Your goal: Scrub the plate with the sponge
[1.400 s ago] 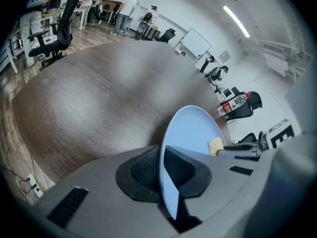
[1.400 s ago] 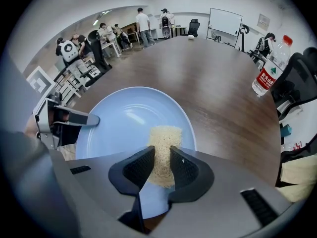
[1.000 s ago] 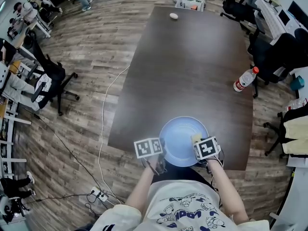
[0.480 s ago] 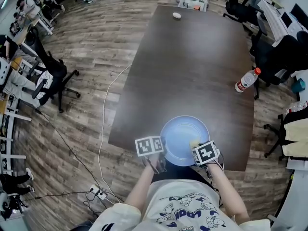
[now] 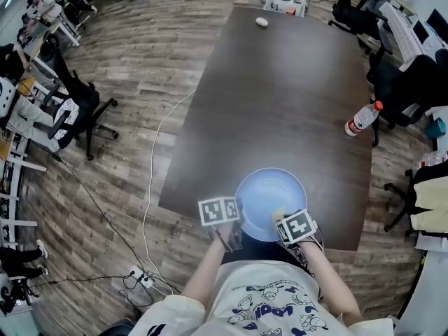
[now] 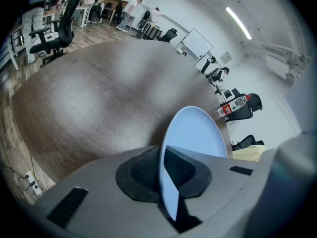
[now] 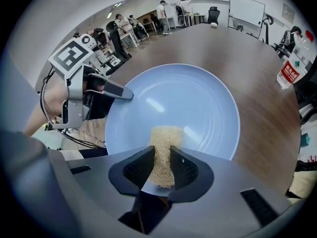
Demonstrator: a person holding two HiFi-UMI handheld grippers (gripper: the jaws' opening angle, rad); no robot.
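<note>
2 tongs work on 1 light-blue plate (image 5: 269, 191), which lies flat on the dark tabletop (image 5: 280, 82) at the lower centre of the head view, close to the tabletop's near edge. The left tongs (image 5: 236, 219) are clamped on the plate's left rim; in the left gripper view the rim passes edge-on between both pads. The right tongs (image 5: 280, 219) are clamped on the tan sponge (image 5: 278, 214), which sits against the plate's lower-right inner surface. In the right gripper view the sponge's long axis runs from the pads straight up-frame, its free end pointing toward the plate's centre. 1 plastic bottle (image 5: 362, 119) sits at the tabletop's right edge, well apart.
</note>
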